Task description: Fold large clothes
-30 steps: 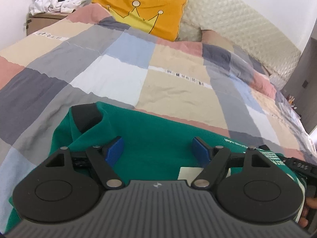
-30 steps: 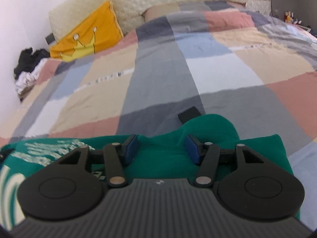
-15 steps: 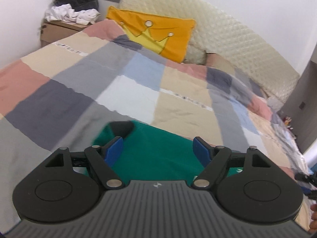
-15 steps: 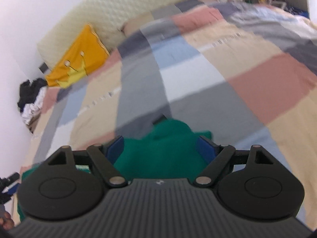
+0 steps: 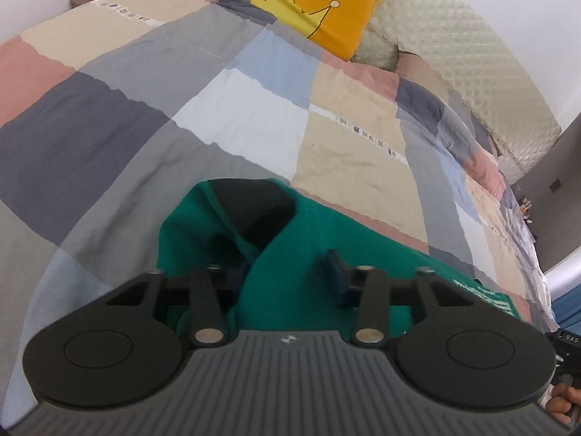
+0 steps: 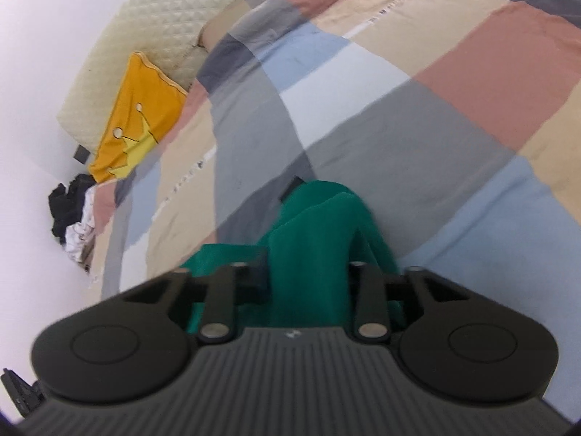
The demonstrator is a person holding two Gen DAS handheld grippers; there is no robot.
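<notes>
- My left tongs (image 5: 290,276) have just been closing, and a bunched fold of the green top (image 5: 301,239) now stands between the blue pads (image 5: 336,278); they look clamped on it, though the left pad is mostly buried in cloth.
- My right tongs (image 6: 308,276) have just been closing too, and a ridge of the same top (image 6: 319,239) fills the gap between them, pinched from both sides.
- The top lies on the bed, on the patchwork quilt (image 5: 236,116), at its near edge, close under both tongs.
- In the left view a black cuff (image 5: 250,200) sits at the far end of the green cloth, folded over on itself, with a seam running down from it.
- White print (image 5: 486,299) shows on the top to the right of my left tongs.
- In the right view a small black patch (image 6: 292,187) peeks out at the far tip of the green ridge; I cannot tell from this blurred view what part it is.
- A yellow pillow (image 5: 316,3) with a crown on it leans at the head of the bed, against the quilted cream headboard (image 5: 472,58).
- A heap of black and white clothes (image 6: 72,218) lies beside the bed, near the wall.
- A bit of my hand (image 5: 563,401) shows at the lower right edge of the left view.
</notes>
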